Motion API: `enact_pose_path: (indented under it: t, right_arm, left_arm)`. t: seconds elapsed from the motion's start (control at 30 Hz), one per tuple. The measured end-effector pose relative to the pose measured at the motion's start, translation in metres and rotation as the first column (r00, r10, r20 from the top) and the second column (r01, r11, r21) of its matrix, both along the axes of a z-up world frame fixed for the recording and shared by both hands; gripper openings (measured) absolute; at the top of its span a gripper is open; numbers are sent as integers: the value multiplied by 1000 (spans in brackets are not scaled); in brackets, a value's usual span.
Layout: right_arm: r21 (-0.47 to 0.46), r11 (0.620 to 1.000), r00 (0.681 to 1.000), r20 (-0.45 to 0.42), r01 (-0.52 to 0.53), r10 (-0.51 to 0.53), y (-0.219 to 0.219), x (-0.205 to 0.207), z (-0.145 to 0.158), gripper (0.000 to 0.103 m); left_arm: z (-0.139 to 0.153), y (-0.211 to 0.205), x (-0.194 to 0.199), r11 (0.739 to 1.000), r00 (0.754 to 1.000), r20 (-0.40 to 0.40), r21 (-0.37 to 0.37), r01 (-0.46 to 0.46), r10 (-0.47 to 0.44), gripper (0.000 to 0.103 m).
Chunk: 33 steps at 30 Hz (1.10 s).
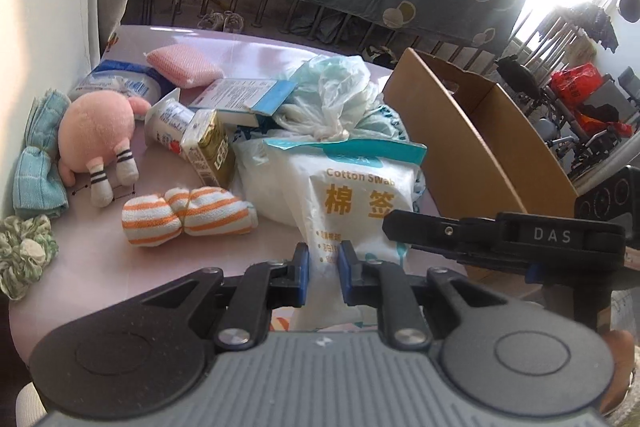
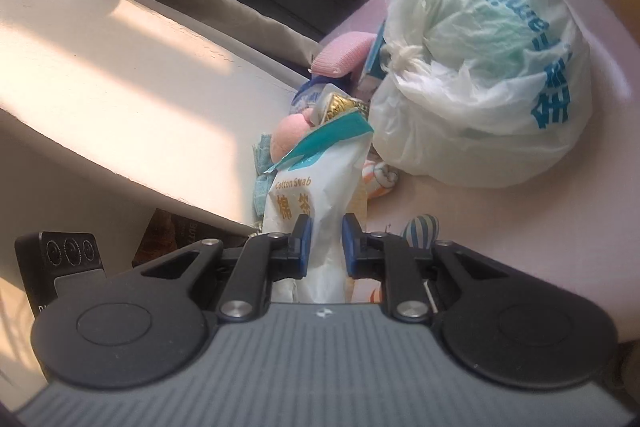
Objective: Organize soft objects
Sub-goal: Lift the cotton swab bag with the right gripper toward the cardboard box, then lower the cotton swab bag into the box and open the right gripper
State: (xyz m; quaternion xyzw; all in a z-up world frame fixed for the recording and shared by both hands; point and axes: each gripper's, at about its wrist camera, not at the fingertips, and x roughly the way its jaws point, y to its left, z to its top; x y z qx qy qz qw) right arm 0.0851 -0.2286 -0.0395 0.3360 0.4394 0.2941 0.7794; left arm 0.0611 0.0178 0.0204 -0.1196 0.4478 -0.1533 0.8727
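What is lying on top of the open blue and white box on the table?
A tied, crumpled plastic bag rests over the right end of the blue and white box. The bag covers that end, so it cannot be seen; the box's inside is also hidden.

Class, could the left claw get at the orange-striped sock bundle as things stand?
Probably not yet: the left claw is shut on the cotton swab bag. The orange-striped sock bundle lies uncovered on the table.

black gripper (image 1: 323, 267), blue pads; silver screws

We see the white, teal-topped cotton swab bag (image 1: 352, 203) lifted upright over the pink worktop (image 1: 100, 259), pinched at both sides.
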Motion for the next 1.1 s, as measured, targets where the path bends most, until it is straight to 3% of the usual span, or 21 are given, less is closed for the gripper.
enact_pose_path:
  t: [0.23, 0.37, 0.47, 0.6, 0.77, 1.0, 1.1]
  right_arm:
    - [21, 997, 983, 166, 74, -76, -74, 32, 88, 15]
    - [7, 989, 971, 193, 145, -144, -139, 64, 117, 15]
    - [-14, 981, 965, 183, 195, -190, -192, 98, 123, 15]
    - [-38, 972, 968, 104, 231, -226, -253, 152, 102, 15]
    - [-66, 969, 971, -12, 237, -238, -299, 221, 52, 15]
    - [-100, 977, 968, -144, 191, -204, -306, 288, -21, 15]
    - [-186, 971, 959, -210, 150, -189, -294, 301, -55, 16]
  left_arm:
    - [71, -77, 61, 993, 987, 113, -26, 118, -114, 16]
    - [82, -140, 114, 983, 979, 100, -26, 182, -179, 17]
    - [74, -192, 158, 976, 974, 61, -9, 218, -217, 17]
    - [47, -254, 215, 969, 970, -27, 41, 244, -243, 17]
    - [10, -301, 264, 962, 966, -96, 110, 250, -240, 18]
    - [-16, -306, 290, 957, 962, -146, 147, 250, -229, 37]
    - [-10, -301, 287, 952, 962, -122, 161, 261, -243, 39]
